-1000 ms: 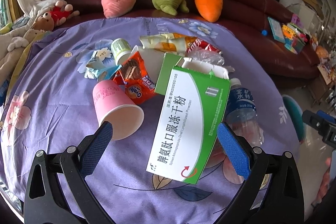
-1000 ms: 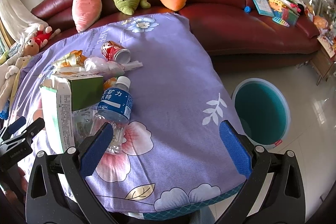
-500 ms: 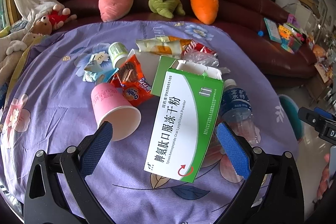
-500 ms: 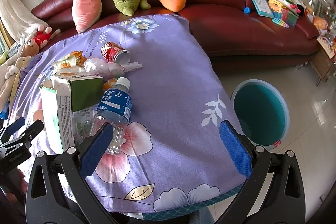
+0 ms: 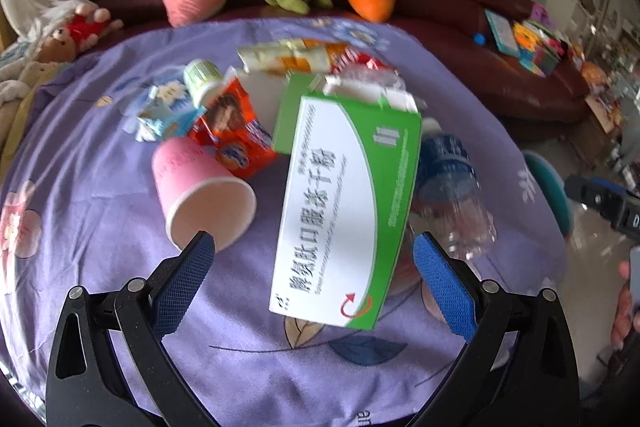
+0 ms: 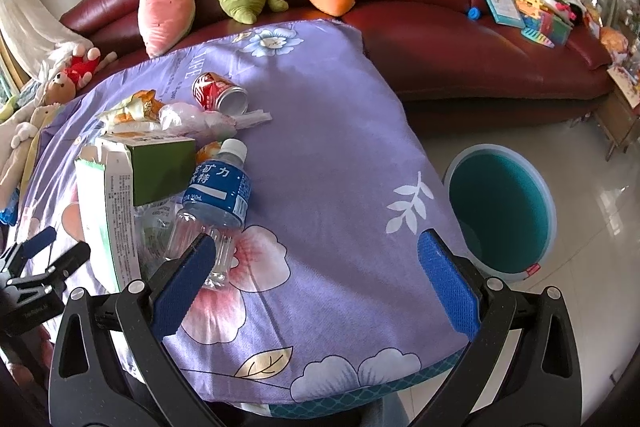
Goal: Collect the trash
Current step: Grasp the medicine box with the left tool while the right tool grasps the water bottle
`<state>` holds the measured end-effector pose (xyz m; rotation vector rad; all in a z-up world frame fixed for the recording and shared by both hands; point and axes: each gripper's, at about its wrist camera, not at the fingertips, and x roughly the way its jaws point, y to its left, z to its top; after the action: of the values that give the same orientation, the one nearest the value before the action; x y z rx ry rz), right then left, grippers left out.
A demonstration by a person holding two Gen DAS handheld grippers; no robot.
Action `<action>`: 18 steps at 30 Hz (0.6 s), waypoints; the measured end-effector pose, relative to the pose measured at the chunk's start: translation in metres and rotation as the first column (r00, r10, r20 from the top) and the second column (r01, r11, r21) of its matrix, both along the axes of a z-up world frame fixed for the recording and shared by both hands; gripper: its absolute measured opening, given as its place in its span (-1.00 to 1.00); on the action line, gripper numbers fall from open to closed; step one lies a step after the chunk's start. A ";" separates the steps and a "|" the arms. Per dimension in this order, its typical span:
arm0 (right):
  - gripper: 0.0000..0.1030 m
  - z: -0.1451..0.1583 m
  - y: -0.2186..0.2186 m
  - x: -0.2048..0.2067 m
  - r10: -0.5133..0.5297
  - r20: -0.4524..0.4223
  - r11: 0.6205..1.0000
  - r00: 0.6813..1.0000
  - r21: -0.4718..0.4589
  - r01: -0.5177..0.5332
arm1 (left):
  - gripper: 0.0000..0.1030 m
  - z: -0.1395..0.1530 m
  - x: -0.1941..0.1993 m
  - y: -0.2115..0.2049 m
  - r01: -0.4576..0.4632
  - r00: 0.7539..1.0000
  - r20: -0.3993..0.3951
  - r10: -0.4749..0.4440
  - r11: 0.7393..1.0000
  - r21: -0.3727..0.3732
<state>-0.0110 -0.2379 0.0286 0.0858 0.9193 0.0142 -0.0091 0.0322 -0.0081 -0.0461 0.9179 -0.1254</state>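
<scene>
Both tongs gape empty. The green box (image 5: 344,203) lies lengthwise between the left gripper's (image 5: 314,281) fingers, nearer than the right gripper (image 6: 316,279).

Bright, even daylight fills both fisheye views, with edges bowed and corners vignetted black. The left wrist view is motion-blurred, smearing print on the green box (image 5: 348,203); the right wrist view is sharp, with glare on the floor tiles (image 6: 600,211).
</scene>
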 end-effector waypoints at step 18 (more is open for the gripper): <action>0.88 -0.021 0.016 0.043 0.091 -0.128 0.990 0.988 0.123 -0.075 | 0.46 -0.043 0.041 -0.005 0.053 0.989 -0.131 -0.062 0.996 -0.073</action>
<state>0.0322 -0.2221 0.0077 0.1594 1.0549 0.1421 0.0314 0.0267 -0.0507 -0.0930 1.0482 -0.2098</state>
